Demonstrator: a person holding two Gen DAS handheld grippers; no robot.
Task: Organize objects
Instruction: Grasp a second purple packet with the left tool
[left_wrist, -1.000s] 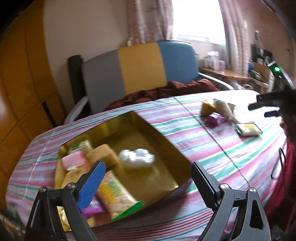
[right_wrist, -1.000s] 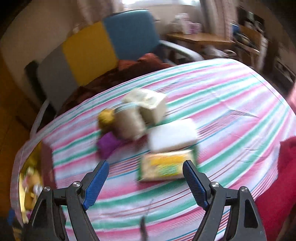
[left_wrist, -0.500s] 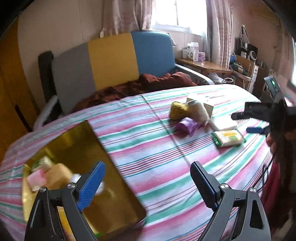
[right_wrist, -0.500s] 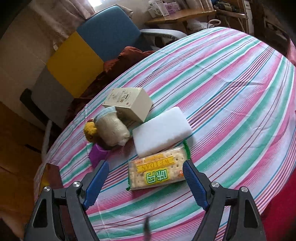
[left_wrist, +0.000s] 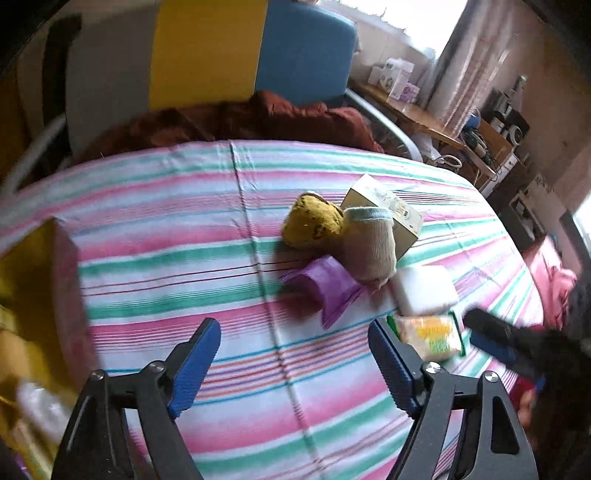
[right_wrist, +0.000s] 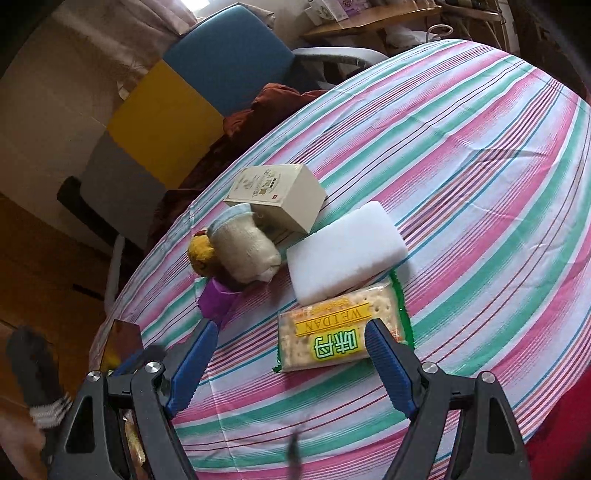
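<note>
Scene: a table under a striped cloth (right_wrist: 480, 155), with a cluster of loose items near its middle and a gold box (left_wrist: 33, 280) at the table's left edge.
Left gripper (left_wrist: 293, 363): jaws wide, holding nothing, hovering over bare cloth between the gold box and the cluster.
Right gripper (right_wrist: 291, 354): jaws wide, holding nothing, poised low over the cracker pack (right_wrist: 341, 334), which lies between the fingers' line of approach; contact cannot be told.
Cracker pack: flat on the cloth, nearest item to the right gripper, its far edge touching the white block (right_wrist: 345, 251).
Cluster: a cream carton (right_wrist: 279, 194), a beige sock roll (right_wrist: 243, 247), a yellow sock ball (right_wrist: 201, 253) and a purple packet (right_wrist: 216, 301), all touching or overlapping one another.
Gold box: already holds items, blurred in the left view; judged to be the destination for the loose things.
Step in hand: judged to be the pickup of the cracker pack by the right gripper.
Risk 1: the pack is thin and flat, so the fingers may scrape the cloth and bunch it, dragging neighbours along.
Risk 2: a glossy wrapper may slip from the pads if gripped by its edge only.
Risk 3: hard closure could crush the crackers.
Risk 4: a fingertip may nudge the white block, since the two touch.
Risk 5: both grippers work close together near the cluster, so they could collide on the way to the box.
</note>
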